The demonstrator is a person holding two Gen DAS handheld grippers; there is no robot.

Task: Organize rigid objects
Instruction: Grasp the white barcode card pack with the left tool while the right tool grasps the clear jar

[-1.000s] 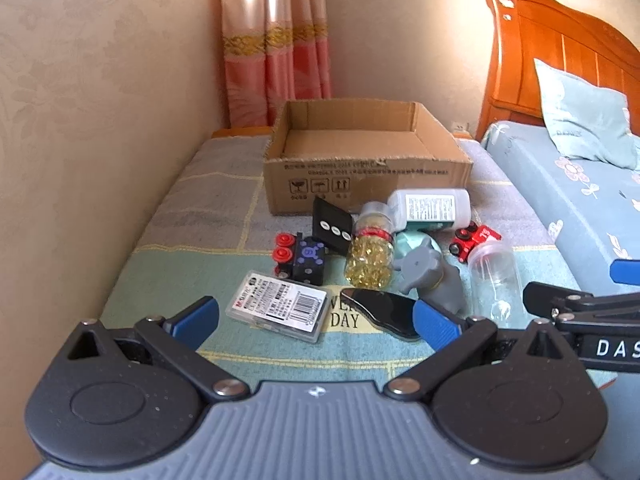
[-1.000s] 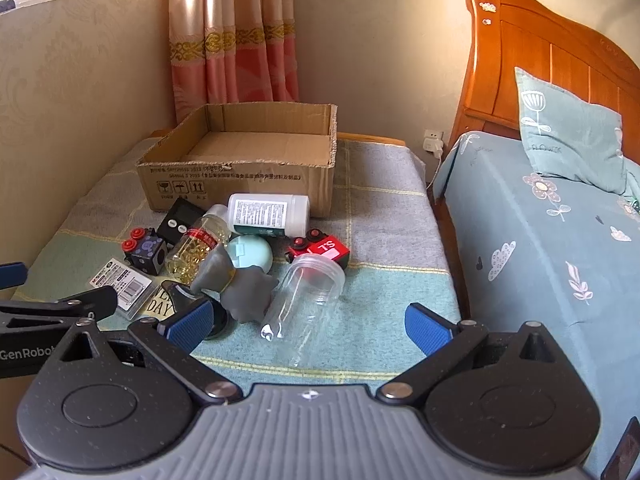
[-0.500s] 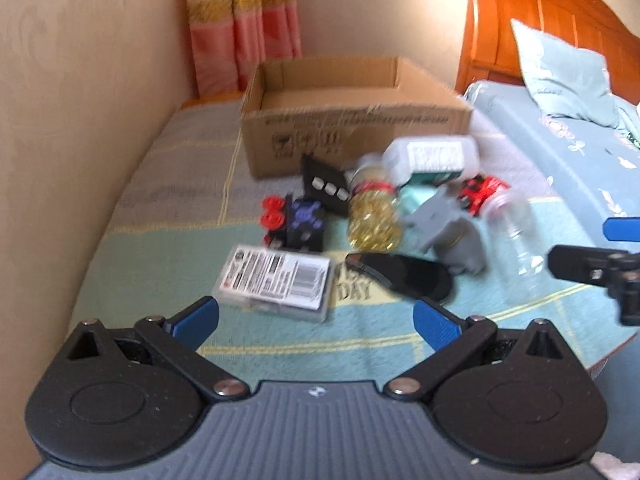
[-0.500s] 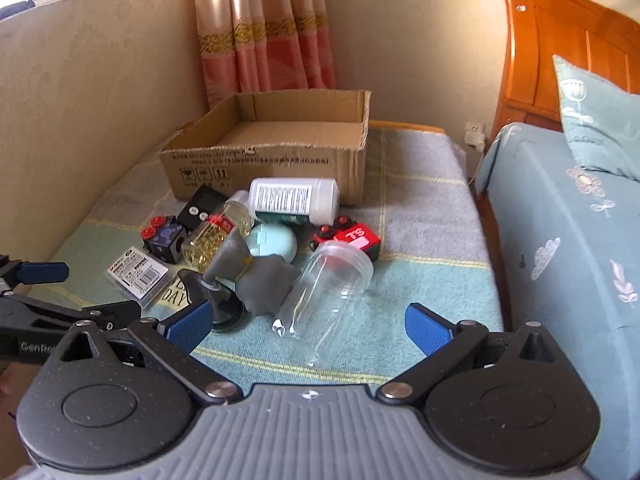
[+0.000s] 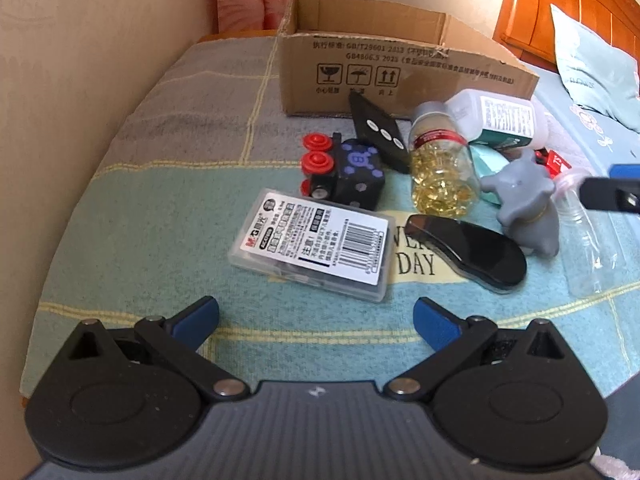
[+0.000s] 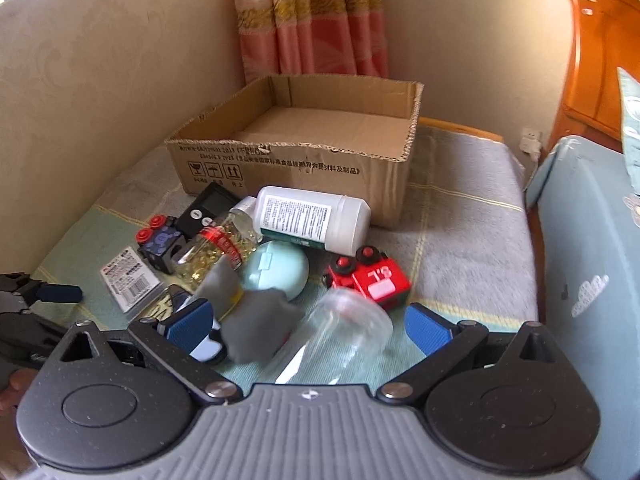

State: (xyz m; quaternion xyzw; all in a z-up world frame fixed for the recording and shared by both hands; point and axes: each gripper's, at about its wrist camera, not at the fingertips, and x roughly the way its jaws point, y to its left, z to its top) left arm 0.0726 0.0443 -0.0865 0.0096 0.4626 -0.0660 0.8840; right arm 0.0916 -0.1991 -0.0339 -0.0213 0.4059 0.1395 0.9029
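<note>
One clear jar [image 6: 336, 340] sideways, mouth toward cardboard box [image 6: 304, 152]

Left tool [image 5: 316, 316] and right tool [image 6: 308, 326], both spread wide.

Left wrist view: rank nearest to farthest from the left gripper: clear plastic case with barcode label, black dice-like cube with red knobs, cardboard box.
From the left gripper, jaws open:
1. Clear plastic case with barcode label: lying flat just ahead, between the fingertips' lines.
2. Black dice-like cube with red knobs: directly behind the case, centre.
3. Cardboard box: at the back, open top, beyond the pile.
</note>
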